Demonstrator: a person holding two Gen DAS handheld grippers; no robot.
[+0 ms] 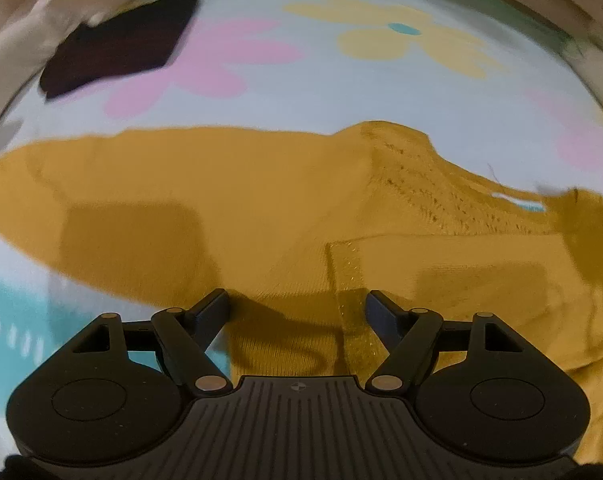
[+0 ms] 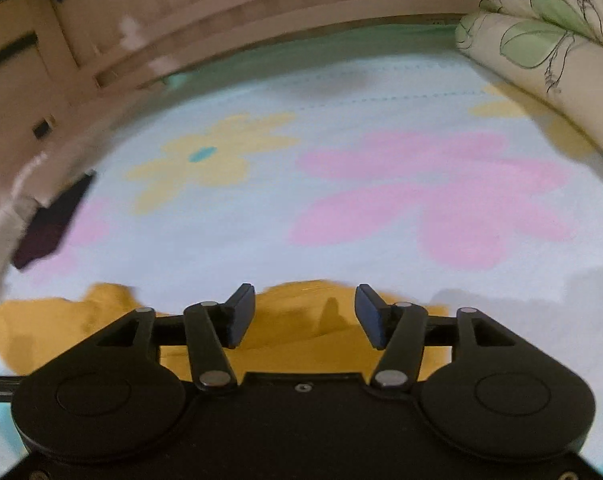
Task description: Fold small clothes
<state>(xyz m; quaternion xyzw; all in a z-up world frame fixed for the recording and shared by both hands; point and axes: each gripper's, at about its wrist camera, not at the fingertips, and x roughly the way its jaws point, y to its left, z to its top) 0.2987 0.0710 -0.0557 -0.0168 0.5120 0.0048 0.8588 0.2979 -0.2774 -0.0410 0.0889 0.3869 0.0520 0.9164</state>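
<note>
1. Spreading across the lower half of the left wrist view, the mustard-yellow garment (image 1: 205, 200) lies on a pale blue bedsheet (image 1: 309, 92) printed with pink and yellow flowers; one layer is already doubled over itself at the right of the frame, with a stitched hem strip (image 1: 347, 292) running down toward the camera.
2. The left gripper (image 1: 297, 306) hovers low over the cloth with its jaws wide apart and nothing between them; the hem strip sits just inside the right-hand finger.
3. In the right wrist view, the right gripper (image 2: 304, 312) is also spread wide and empty, poised above the far edge of the same garment (image 2: 301, 320), which fills only the bottom-centre and lower left of that frame, with open sheet beyond it.
4. A dark maroon cloth (image 1: 121, 48) lies well apart at the upper left, near the wooden bed frame (image 2: 261, 12); a leaf-patterned pillow (image 2: 541, 40) rests at the upper right of the right view.
5. Judging by the part-folded layers and the empty jaws, the work looks to be between folds: one fold is laid and neither tool has a fresh hold.
6. The next move likely calls for each gripper to drop onto an edge or corner, pinch a single layer cleanly, and carry it across together so the fold lands square. Both views are blurred, so the exact edges are hard to tell.
</note>
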